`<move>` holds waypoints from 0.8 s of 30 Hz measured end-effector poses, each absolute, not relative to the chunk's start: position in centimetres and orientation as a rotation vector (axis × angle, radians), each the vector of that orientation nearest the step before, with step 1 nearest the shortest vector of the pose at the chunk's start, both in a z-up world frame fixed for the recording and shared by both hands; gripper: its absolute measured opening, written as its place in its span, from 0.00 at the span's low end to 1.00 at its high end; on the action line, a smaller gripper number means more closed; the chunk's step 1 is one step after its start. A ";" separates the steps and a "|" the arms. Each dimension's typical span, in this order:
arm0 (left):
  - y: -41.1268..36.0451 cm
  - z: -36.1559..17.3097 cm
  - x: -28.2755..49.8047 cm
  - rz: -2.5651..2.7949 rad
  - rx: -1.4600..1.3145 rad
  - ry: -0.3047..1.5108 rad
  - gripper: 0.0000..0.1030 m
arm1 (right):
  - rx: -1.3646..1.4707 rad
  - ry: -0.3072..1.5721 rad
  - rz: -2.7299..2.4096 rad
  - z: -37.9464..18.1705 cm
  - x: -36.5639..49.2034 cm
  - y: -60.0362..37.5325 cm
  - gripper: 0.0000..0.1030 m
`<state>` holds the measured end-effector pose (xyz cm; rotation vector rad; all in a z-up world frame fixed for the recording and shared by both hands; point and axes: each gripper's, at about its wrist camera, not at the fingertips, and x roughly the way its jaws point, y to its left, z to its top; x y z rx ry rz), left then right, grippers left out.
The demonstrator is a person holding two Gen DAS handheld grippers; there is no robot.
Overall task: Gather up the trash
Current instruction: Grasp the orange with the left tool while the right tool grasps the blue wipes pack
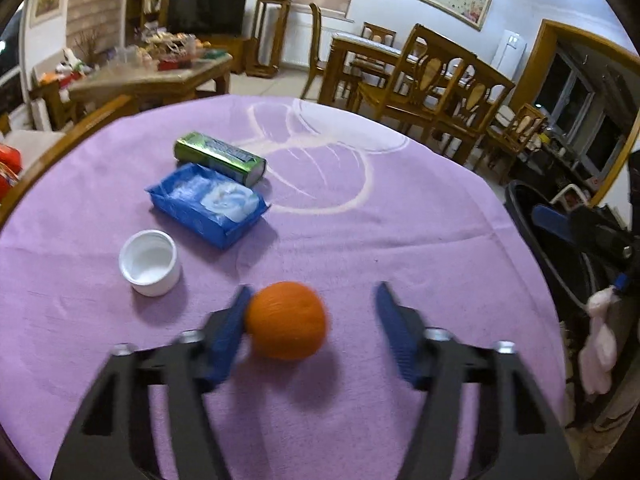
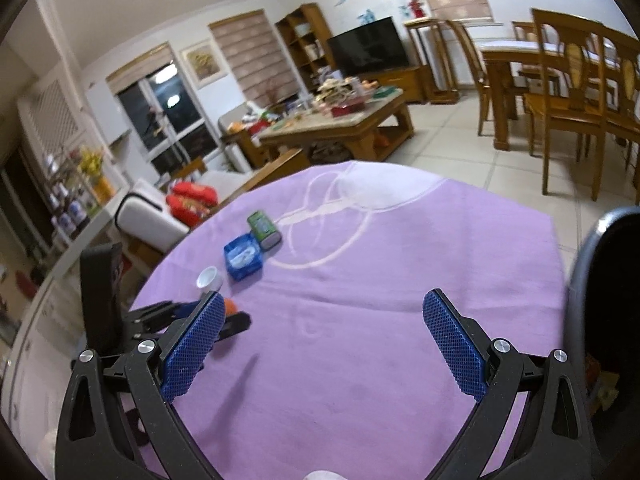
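An orange [image 1: 286, 320] lies on the purple tablecloth [image 1: 400, 248] between the open jaws of my left gripper [image 1: 314, 300], against the left pad [image 1: 228, 332] and apart from the right one. A white cup [image 1: 150, 262], a blue tissue pack [image 1: 208, 204] and a green wrapped tube [image 1: 220, 156] lie beyond it. My right gripper [image 2: 324, 306] is open and empty above the cloth. In the right wrist view the cup [image 2: 209, 277], blue pack [image 2: 243, 258], green tube [image 2: 264, 229] and a sliver of the orange [image 2: 230, 306] show at the left.
A dark bin [image 1: 560, 248] stands off the table's right edge, also in the right wrist view [image 2: 600, 280]. Wooden chairs [image 1: 440, 80], a dining table and a cluttered coffee table [image 1: 160, 68] stand beyond. A sofa arm [image 1: 60, 144] borders the left edge.
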<state>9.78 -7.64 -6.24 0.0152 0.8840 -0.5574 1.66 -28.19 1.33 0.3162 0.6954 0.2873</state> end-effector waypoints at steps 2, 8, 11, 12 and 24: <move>-7.4 -6.3 10.2 -0.572 0.012 0.891 0.34 | 0.291 0.712 0.301 1.2 2.9 -26.6 0.95; -5.9 -6.3 10.3 -0.607 -0.047 0.911 0.33 | 0.181 0.748 0.354 0.9 6.8 -21.9 0.95; -5.2 -5.8 9.9 -0.611 -0.045 0.911 0.33 | 0.111 0.769 0.384 0.5 9.0 -19.2 0.95; -4.9 -5.7 9.7 -0.608 -0.041 0.911 0.33 | 0.101 0.774 0.394 0.4 9.5 -18.5 0.94; 1.7 -5.5 8.6 -0.532 -0.056 0.922 0.33 | -0.102 0.919 0.392 -4.4 16.8 -10.2 0.63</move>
